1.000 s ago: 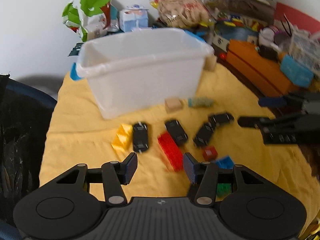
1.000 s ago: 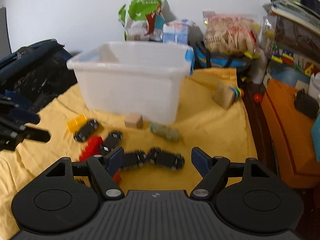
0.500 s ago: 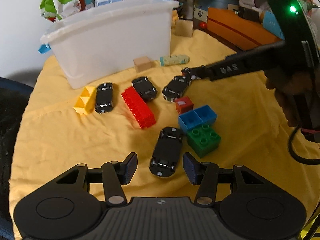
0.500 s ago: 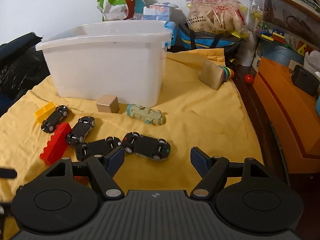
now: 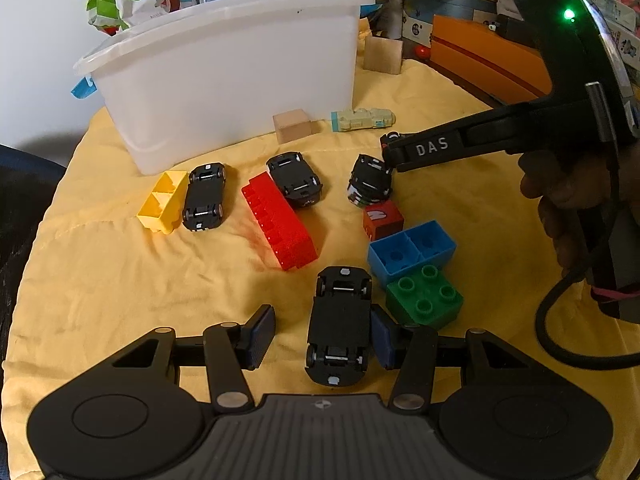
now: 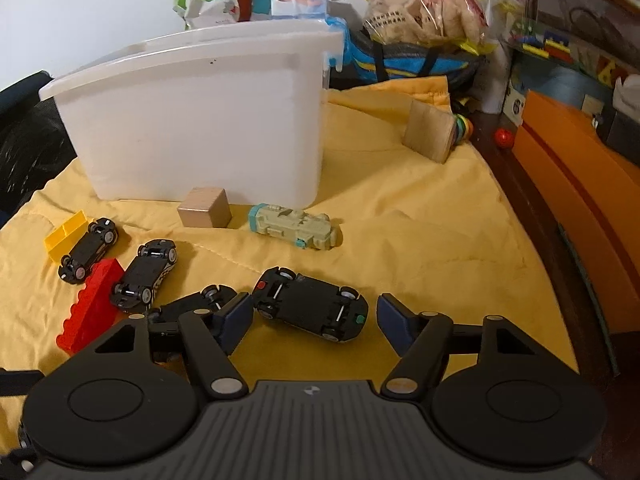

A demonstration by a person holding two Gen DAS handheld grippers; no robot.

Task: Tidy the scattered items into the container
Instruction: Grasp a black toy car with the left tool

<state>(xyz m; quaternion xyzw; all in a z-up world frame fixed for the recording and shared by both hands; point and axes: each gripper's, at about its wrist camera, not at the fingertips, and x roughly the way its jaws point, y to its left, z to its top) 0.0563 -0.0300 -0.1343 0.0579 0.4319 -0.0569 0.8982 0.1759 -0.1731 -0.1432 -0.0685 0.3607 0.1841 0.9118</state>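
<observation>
Closing around an upside-down toy car (image 6: 310,305), the right hand-held gripper (image 6: 312,320) could pinch it skewed and flick it off. Left hand-held gripper (image 5: 322,334) sits apart around another car (image 5: 340,326) (green brick (image 5: 425,300) crowds it). White bin (image 6: 200,128) waits beyond.

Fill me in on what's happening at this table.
A person is tidying toys off a yellow cloth into a white bin. The left gripper sits open around an upturned black car. The right gripper is closing around another black car, not gripping yet. Blocks and more cars lie scattered.
</observation>
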